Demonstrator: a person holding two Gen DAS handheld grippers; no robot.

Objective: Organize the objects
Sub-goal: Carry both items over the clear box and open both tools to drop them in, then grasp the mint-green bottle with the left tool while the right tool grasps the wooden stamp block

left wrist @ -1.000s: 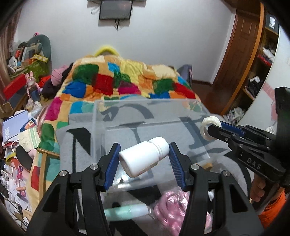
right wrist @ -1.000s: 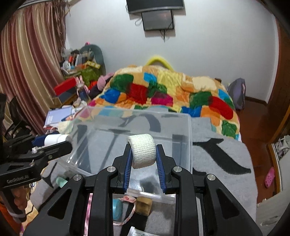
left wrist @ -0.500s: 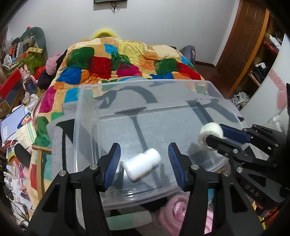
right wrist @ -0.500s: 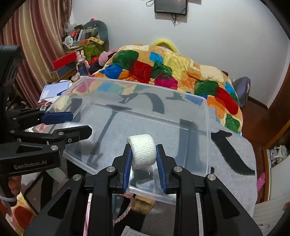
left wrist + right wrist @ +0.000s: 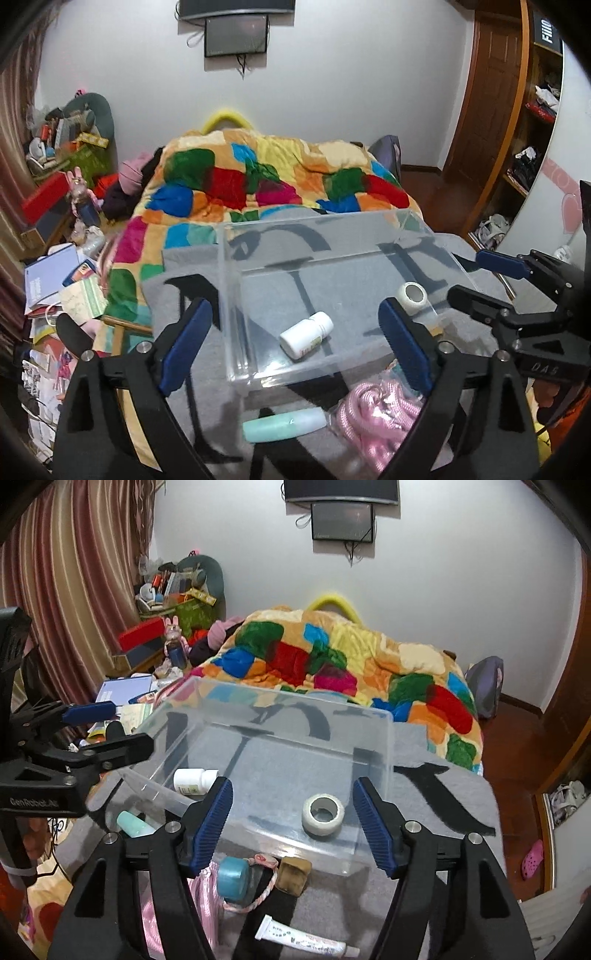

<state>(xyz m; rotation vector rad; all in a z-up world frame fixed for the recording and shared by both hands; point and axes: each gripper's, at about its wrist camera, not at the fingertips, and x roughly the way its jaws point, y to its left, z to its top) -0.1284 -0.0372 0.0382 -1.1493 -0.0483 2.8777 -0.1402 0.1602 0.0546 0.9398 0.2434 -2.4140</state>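
A clear plastic bin (image 5: 236, 295) (image 5: 384, 738) sits on a grey blanket. A white pill bottle (image 5: 306, 335) (image 5: 194, 781) lies on its side inside the bin. A white tape roll (image 5: 413, 295) (image 5: 323, 814) lies inside it too. My left gripper (image 5: 295, 347) is open and empty at the bin's near edge. My right gripper (image 5: 291, 823) is open and empty above the bin's near edge, with the tape roll between its jaws' line of sight.
In front of the bin lie a mint tube (image 5: 284, 424) (image 5: 135, 823), a pink cord bundle (image 5: 376, 410), a blue roll (image 5: 233, 877), a brown cube (image 5: 293, 877) and a white ointment tube (image 5: 306, 939). A patchwork quilt (image 5: 258, 184) lies behind. Clutter stands at the left.
Both grippers have opened wide. The pill bottle and the tape roll have dropped from them and now lie on the bin's floor. Both grippers have drawn back a little.
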